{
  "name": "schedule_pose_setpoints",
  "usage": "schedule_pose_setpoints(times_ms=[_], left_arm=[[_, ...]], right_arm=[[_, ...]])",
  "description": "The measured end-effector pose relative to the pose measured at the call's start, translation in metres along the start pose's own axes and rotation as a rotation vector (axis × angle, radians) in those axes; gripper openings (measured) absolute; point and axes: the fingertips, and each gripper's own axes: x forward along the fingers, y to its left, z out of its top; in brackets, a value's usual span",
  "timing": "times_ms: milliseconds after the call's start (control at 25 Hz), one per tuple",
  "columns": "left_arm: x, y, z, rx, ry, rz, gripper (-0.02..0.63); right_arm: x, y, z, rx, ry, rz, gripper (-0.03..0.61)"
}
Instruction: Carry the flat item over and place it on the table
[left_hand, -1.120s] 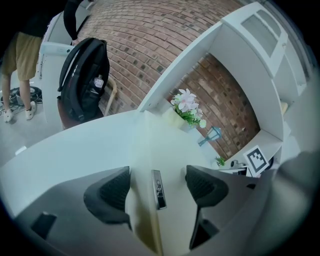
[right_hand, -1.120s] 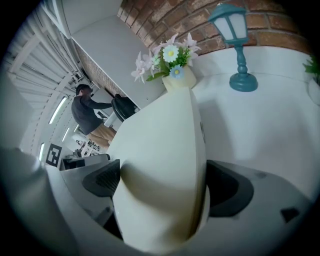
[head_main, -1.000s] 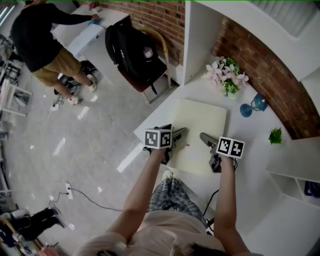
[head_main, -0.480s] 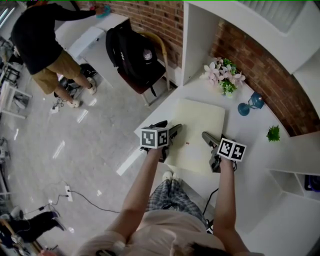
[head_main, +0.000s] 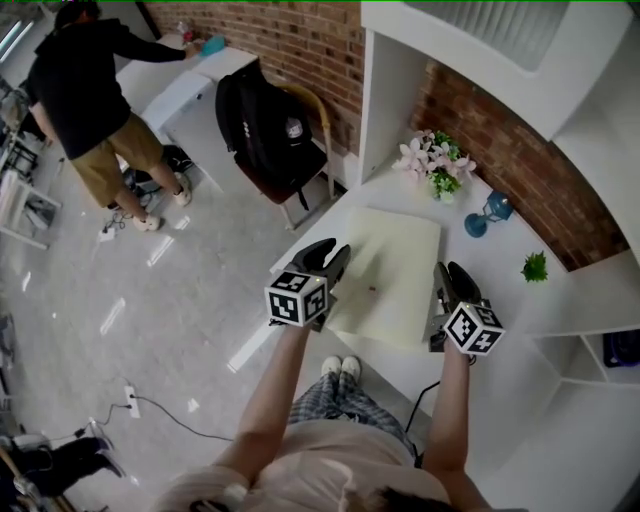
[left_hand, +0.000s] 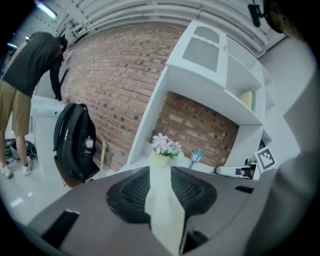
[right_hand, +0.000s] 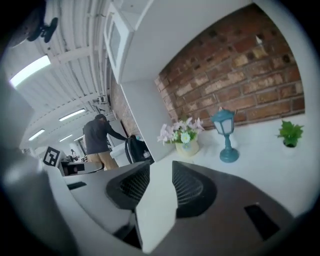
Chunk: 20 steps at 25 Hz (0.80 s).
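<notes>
The flat item is a pale cream board (head_main: 390, 270) lying on the white table (head_main: 510, 335). My left gripper (head_main: 330, 256) is at the board's left edge, my right gripper (head_main: 452, 282) at its right edge. Both sets of jaws are closing. In the left gripper view the board (left_hand: 163, 210) fills the gap of the left gripper (left_hand: 160, 173), with a dark pad against each face. The right gripper view shows the same: the board's edge (right_hand: 157, 210) sits between the pads of the right gripper (right_hand: 161, 172).
A pot of pink flowers (head_main: 432, 165), a blue lamp figure (head_main: 487, 213) and a small green plant (head_main: 534, 266) stand at the table's far side by the brick wall. A black backpack (head_main: 262, 125) rests on a chair to the left. A person (head_main: 90, 100) bends over another table.
Both grippers moved apart from the board's near part to its left and right edges and turned upright. Their jaws went from wide open to closed on the board's edges.
</notes>
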Motion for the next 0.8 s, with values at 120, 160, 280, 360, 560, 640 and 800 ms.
schedule_pose_setpoints(times_ms=[120, 160, 280, 360, 560, 640, 800], left_arm=[[-0.021, -0.017, 0.025, 0.084, -0.095, -0.008, 0.095], [-0.028, -0.023, 0.033, 0.108, -0.125, -0.012, 0.079], [-0.05, -0.038, 0.054, 0.16, -0.202, -0.018, 0.054], [-0.064, -0.046, 0.065, 0.178, -0.248, -0.024, 0.044], [-0.094, -0.061, 0.084, 0.223, -0.325, -0.035, 0.031], [-0.105, -0.065, 0.09, 0.232, -0.347, -0.037, 0.029], [-0.123, -0.07, 0.096, 0.234, -0.369, -0.03, 0.028]], right_arm=[[-0.025, 0.015, 0.026, -0.083, -0.108, -0.01, 0.109], [-0.034, 0.018, 0.034, -0.099, -0.143, -0.018, 0.086], [-0.06, 0.025, 0.054, -0.122, -0.237, -0.042, 0.035], [-0.075, 0.029, 0.063, -0.126, -0.286, -0.051, 0.02], [-0.108, 0.042, 0.086, -0.142, -0.4, -0.048, 0.018], [-0.12, 0.05, 0.092, -0.173, -0.428, -0.049, 0.018], [-0.139, 0.058, 0.096, -0.225, -0.452, -0.059, 0.018]])
